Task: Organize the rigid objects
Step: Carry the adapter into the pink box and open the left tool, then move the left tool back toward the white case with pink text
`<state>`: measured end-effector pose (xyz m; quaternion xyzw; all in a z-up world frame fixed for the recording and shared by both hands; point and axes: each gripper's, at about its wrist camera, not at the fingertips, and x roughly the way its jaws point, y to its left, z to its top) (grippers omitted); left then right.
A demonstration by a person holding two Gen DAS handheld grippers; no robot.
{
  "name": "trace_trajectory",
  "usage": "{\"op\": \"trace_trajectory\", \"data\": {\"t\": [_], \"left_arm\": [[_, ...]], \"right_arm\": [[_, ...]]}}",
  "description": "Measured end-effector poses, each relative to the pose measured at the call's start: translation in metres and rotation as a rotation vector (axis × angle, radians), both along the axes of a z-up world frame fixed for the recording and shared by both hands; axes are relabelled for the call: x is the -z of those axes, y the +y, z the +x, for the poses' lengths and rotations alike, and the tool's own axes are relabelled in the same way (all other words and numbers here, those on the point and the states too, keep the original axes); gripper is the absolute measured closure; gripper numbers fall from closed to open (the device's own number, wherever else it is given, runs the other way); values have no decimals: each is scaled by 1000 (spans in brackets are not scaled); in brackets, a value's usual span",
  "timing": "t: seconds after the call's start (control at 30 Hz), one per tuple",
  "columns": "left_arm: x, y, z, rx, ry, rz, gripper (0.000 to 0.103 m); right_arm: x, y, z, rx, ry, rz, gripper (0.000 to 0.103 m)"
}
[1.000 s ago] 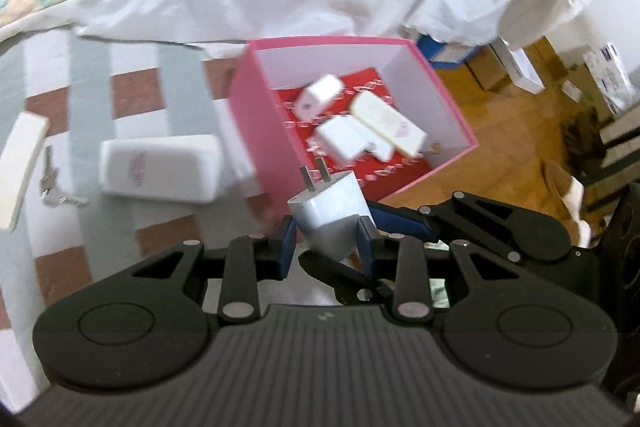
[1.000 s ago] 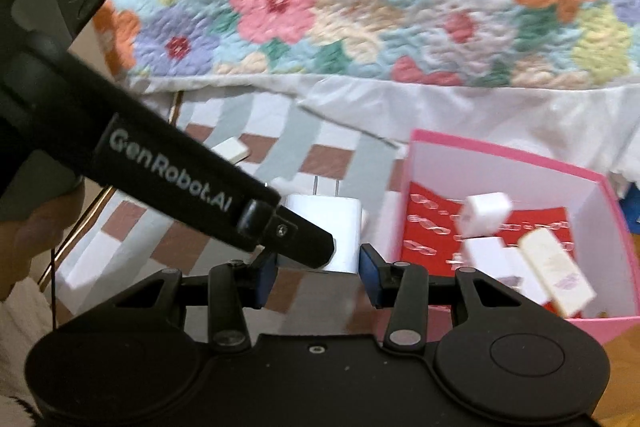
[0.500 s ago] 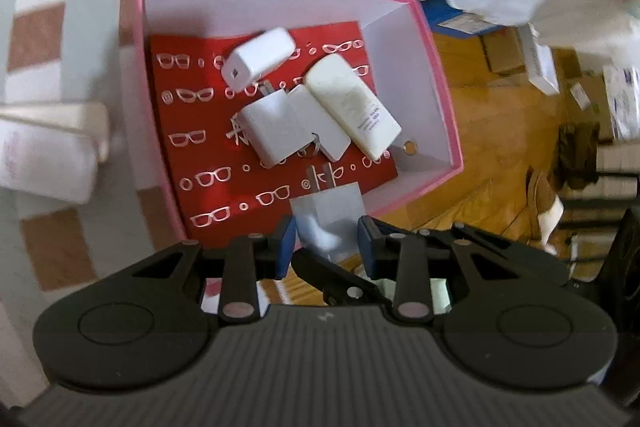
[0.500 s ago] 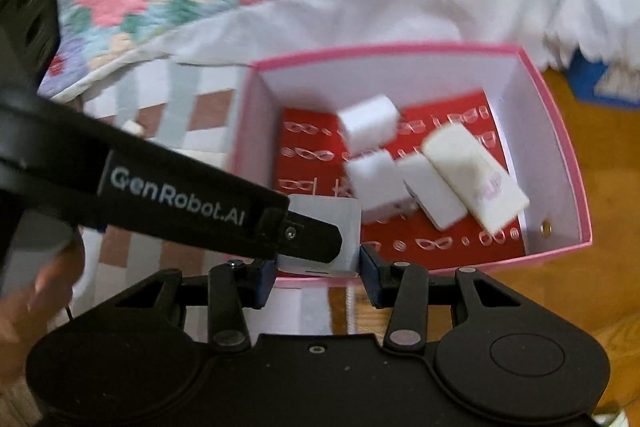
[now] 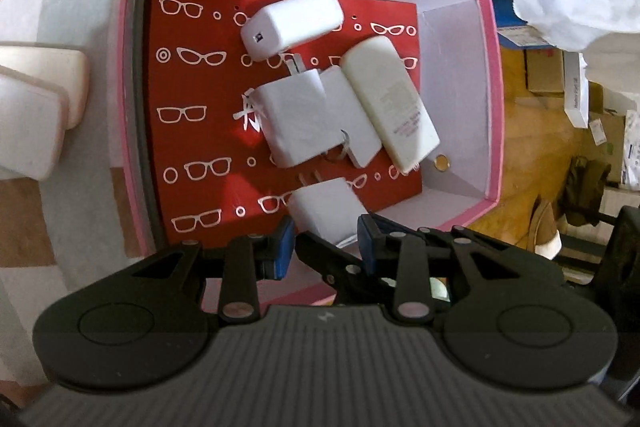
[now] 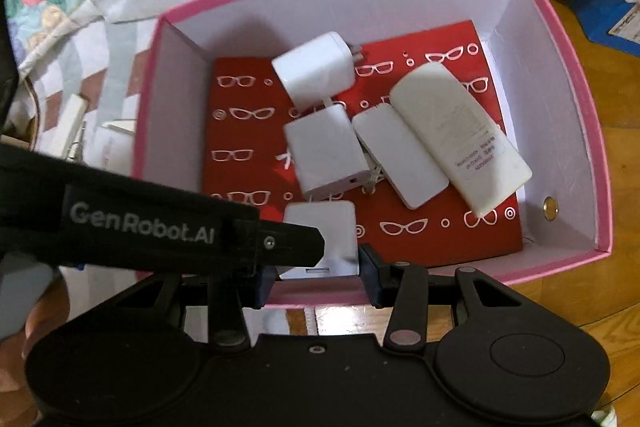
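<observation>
Here left claw (image 5: 325, 241) grips white charger (image 5: 326, 209); "GenRobot.AI" legible; right claw (image 6: 316, 277) unclear.

Left gripper (image 5: 325, 241): matte black, ribbed grey housing, two round bosses, silver rivets on the linkage bars, blue pads (image 5: 283, 247) on the fingers. Right gripper (image 6: 316, 277) looks the same in black, with dark blue pads (image 6: 370, 279). White "GenRobot.AI" lettering and a small screw mark a black bar, bare skin at lower left.

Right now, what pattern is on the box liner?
Red liner with white eyeglass outlines and small circles; clearest in the left wrist view.
</observation>
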<state>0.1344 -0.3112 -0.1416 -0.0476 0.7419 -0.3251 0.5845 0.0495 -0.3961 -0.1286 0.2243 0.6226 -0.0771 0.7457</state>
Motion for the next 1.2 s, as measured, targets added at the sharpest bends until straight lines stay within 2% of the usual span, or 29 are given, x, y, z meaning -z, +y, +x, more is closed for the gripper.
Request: {"op": "trace_trajectory", "data": {"t": [0.1, 0.13, 0.23, 0.33, 0.5, 0.7, 0.87, 1.03, 1.2], "left_arm": [[0, 1, -2, 16, -48, 4, 68], [-1, 1, -3, 28, -58, -6, 67], [-17, 1, -8, 107, -134, -26, 63], [-37, 7, -15, 163, -252, -44, 62], [-69, 31, -18, 199, -309, -98, 62], [-116, 70, -25, 240, -440, -116, 61], [-147, 113, -25, 246, -539, -127, 60], [-166, 161, -16, 205, -625, -111, 59], [-164, 208, -1, 131, -643, -121, 56]], "right_arm": [[7, 4, 0, -40, -19, -23, 54], [7, 6, -1, -53, -22, -53, 50], [-4, 13, -12, -86, -56, -106, 48], [-26, 15, -32, -62, -151, -91, 48], [-62, 30, -63, -75, -322, -121, 48], [-99, 70, -82, -160, -505, -176, 47], [-115, 109, -84, -254, -616, -168, 47], [-115, 148, -71, -326, -631, -120, 47], [-111, 189, -58, -406, -607, -137, 44]]}}
